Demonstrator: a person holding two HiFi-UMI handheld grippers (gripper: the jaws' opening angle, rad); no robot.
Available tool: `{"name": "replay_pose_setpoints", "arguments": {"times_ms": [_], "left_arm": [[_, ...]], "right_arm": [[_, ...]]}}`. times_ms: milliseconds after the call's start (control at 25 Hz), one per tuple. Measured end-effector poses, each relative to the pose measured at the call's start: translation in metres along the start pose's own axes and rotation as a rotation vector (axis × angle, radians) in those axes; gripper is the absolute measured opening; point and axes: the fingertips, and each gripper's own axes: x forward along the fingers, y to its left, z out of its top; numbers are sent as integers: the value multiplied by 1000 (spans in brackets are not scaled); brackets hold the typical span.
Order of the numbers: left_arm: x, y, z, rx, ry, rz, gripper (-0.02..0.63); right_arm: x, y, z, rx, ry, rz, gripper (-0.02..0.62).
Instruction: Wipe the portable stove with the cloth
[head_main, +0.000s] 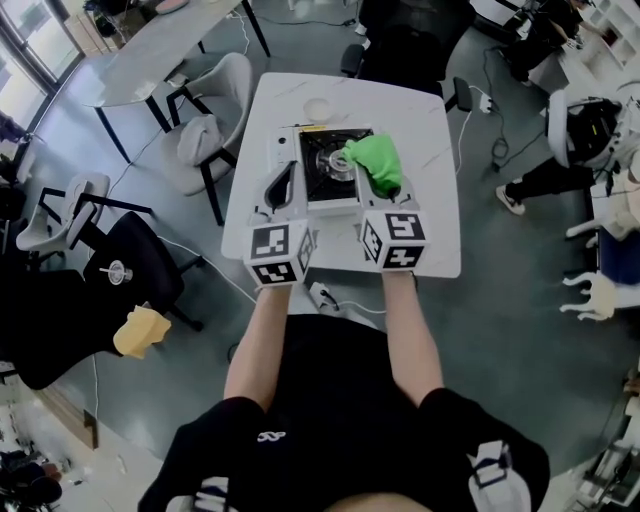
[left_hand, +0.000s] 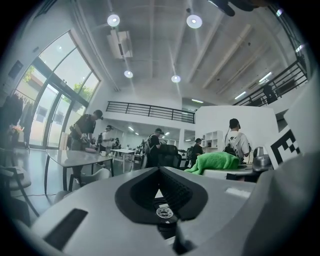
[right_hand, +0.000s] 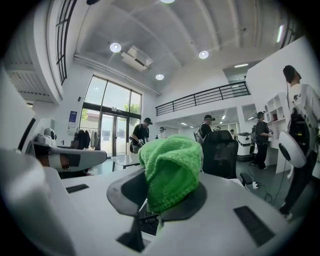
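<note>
The portable stove (head_main: 322, 168), white with a black top and a round burner, sits in the middle of the white table (head_main: 430, 130). A bright green cloth (head_main: 376, 162) lies bunched over the stove's right side, and my right gripper (head_main: 388, 184) is shut on it. In the right gripper view the cloth (right_hand: 170, 167) bulges up between the dark pads and hides the fingertips. My left gripper (head_main: 284, 176) rests just left of the stove, shut with nothing in it. In the left gripper view its pads (left_hand: 172, 187) meet, and the cloth (left_hand: 215, 162) shows to the right.
A small white round dish (head_main: 318, 108) stands behind the stove. Grey chairs (head_main: 208, 135) are at the table's left and a black chair (head_main: 400, 45) at its far side. A power strip (head_main: 322, 295) lies on the floor at the near edge. People stand in the room beyond.
</note>
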Motion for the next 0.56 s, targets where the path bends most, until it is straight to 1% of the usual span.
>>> {"name": "replay_pose_setpoints", "arguments": {"times_ms": [320, 560], "left_arm": [[6, -6, -2, 3, 8, -15, -5], [10, -7, -3, 2, 16, -7, -5]], "right_arm": [[-1, -6, 1, -16, 2, -8, 44], [-2, -8, 3, -25, 6, -2, 44]]}}
